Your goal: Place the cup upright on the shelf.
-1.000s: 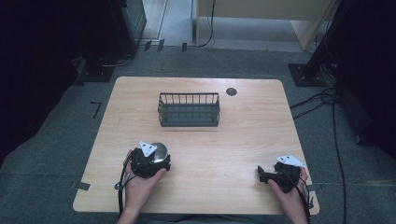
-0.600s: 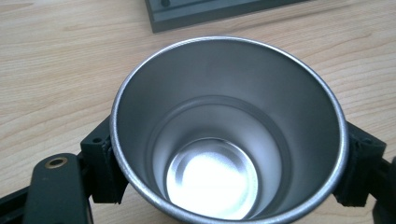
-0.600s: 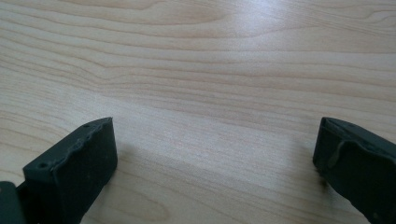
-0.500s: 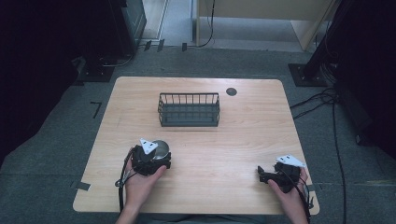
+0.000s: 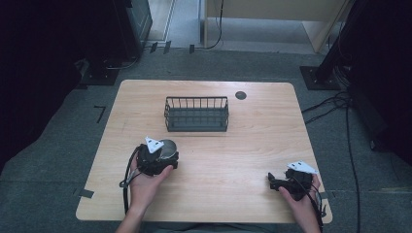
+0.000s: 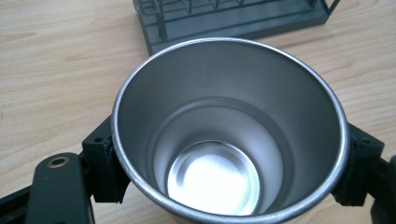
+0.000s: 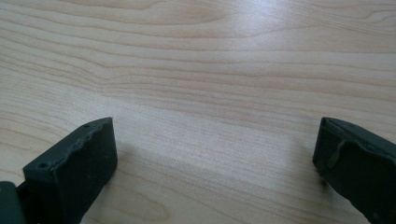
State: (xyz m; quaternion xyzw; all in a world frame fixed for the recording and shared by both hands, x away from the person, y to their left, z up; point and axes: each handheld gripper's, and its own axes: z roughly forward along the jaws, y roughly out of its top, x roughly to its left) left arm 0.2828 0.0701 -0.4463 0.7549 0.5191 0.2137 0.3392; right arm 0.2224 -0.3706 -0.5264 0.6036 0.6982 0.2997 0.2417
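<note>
The left gripper has its jaws clamped on either side of a steel cup, one black pad against each flank just under the rim, and the cup stands upright with its mouth to the camera. That grip low on the wall looks chosen to keep the cup level, so it can travel without tipping. From above, the cup sits at about seven o'clock on the desk, just ahead of the person's left hand; whether its base touches the wood or hangs just clear cannot be told.

Look inside: bare polished metal down to a bright round bottom, nothing in it. Straight ahead at twelve o'clock waits the dark wire basket, its near corner already showing in the left gripper view. From above it looks empty too, only its flat floor visible between the bars. The likely plan is to carry the cup forward into that basket.

Over at five o'clock, the right gripper lies low by the desk's near edge, well apart from cup and basket. Its jaws stand wide and released, with plain wood grain between them: parked out of the way, by the look of it, while the left does the work.
</note>
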